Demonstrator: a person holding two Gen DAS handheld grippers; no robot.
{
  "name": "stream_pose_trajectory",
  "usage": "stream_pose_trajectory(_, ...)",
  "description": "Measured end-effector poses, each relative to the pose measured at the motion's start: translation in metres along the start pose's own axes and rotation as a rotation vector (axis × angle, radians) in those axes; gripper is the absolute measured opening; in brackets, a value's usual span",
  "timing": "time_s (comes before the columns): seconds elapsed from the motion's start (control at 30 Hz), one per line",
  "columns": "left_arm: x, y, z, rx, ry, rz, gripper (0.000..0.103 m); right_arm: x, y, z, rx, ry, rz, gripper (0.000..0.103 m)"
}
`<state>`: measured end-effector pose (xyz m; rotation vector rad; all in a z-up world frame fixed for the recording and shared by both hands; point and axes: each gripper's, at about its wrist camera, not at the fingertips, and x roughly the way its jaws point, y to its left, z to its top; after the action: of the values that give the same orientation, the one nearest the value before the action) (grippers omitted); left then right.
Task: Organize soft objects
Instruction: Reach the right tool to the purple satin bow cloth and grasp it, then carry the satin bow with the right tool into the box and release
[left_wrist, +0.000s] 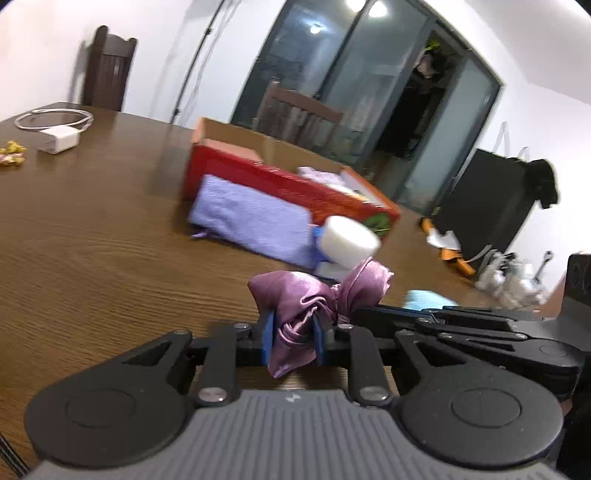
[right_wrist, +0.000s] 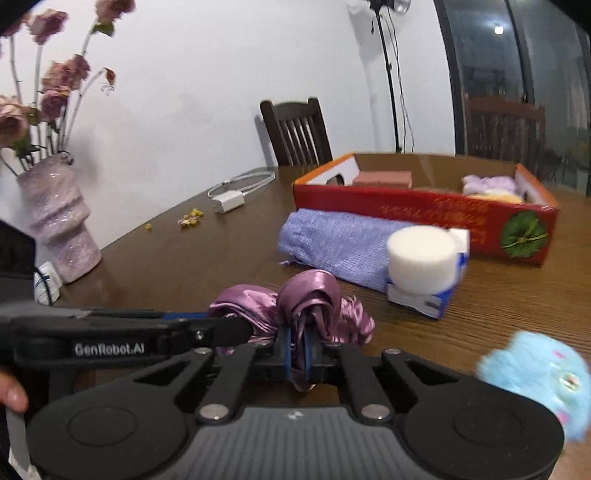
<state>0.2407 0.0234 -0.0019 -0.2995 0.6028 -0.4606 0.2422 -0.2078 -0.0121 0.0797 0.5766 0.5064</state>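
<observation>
A purple satin cloth (left_wrist: 314, 295) is held between both grippers above the brown table (left_wrist: 92, 240). My left gripper (left_wrist: 293, 338) is shut on one end of it. My right gripper (right_wrist: 297, 352) is shut on the other end of the cloth (right_wrist: 314, 295). The right gripper's arm shows from the right in the left wrist view (left_wrist: 461, 325); the left gripper's arm shows from the left in the right wrist view (right_wrist: 129, 332). Behind lie a lilac fabric pouch (right_wrist: 343, 247), a white foam cylinder (right_wrist: 421, 258) on a small blue-white packet (right_wrist: 439, 299), and an open red box (right_wrist: 424, 210) holding soft items.
A fuzzy blue toy (right_wrist: 543, 380) lies at the right near my right gripper. A pink vase of flowers (right_wrist: 59, 221) stands at the left table edge. A white charger with cable (right_wrist: 229, 201) and small yellow bits (right_wrist: 192, 218) lie further back. Chairs stand beyond the table.
</observation>
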Motion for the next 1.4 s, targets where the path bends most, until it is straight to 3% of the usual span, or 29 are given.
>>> stream_pose_trajectory(0.23,0.012,-0.026,0.043,0.044,-0.057,-0.122,0.021,-0.038,-0.023,0.027,0.005,-0.119,-0.038,0.006)
stream_pose_trajectory(0.4,0.067,-0.03,0.13,0.099,-0.06,-0.19,0.021,-0.025,-0.062,0.095,-0.02,-0.184,-0.054,0.006)
stream_pose_trajectory(0.5,0.128,-0.022,0.192,0.097,-0.017,-0.187,0.021,0.008,-0.097,0.154,0.004,-0.182,-0.049,0.003)
stream_pose_trajectory(0.63,0.216,0.002,0.245,0.046,0.067,-0.198,0.021,0.083,-0.139,0.222,0.027,-0.093,-0.068,0.002)
stream_pose_trajectory(0.73,0.28,0.024,0.26,-0.001,0.138,-0.156,0.02,0.147,-0.172,0.247,0.062,-0.001,-0.073,0.001)
stream_pose_trajectory(0.87,0.335,0.042,0.258,0.022,0.216,-0.003,0.02,0.225,-0.211,0.253,0.123,0.124,-0.099,0.001)
stream_pose_trajectory(0.97,0.349,0.048,0.254,0.021,0.253,0.07,0.02,0.255,-0.228,0.246,0.145,0.177,-0.105,0.001)
stream_pose_trajectory(1.03,0.349,0.052,0.255,0.001,0.251,0.062,0.023,0.265,-0.238,0.241,0.185,0.224,-0.087,0.006)
stream_pose_trajectory(1.23,0.339,0.047,0.259,0.027,0.226,0.056,0.04,0.256,-0.238,0.24,0.165,0.199,-0.119,0.01)
stream_pose_trajectory(1.33,0.313,0.041,0.264,0.051,0.191,0.087,0.046,0.235,-0.23,0.246,0.133,0.172,-0.141,0.026)
stream_pose_trajectory(1.4,0.29,0.032,0.269,0.063,0.166,0.08,0.046,0.213,-0.225,0.253,0.112,0.143,-0.158,0.03)
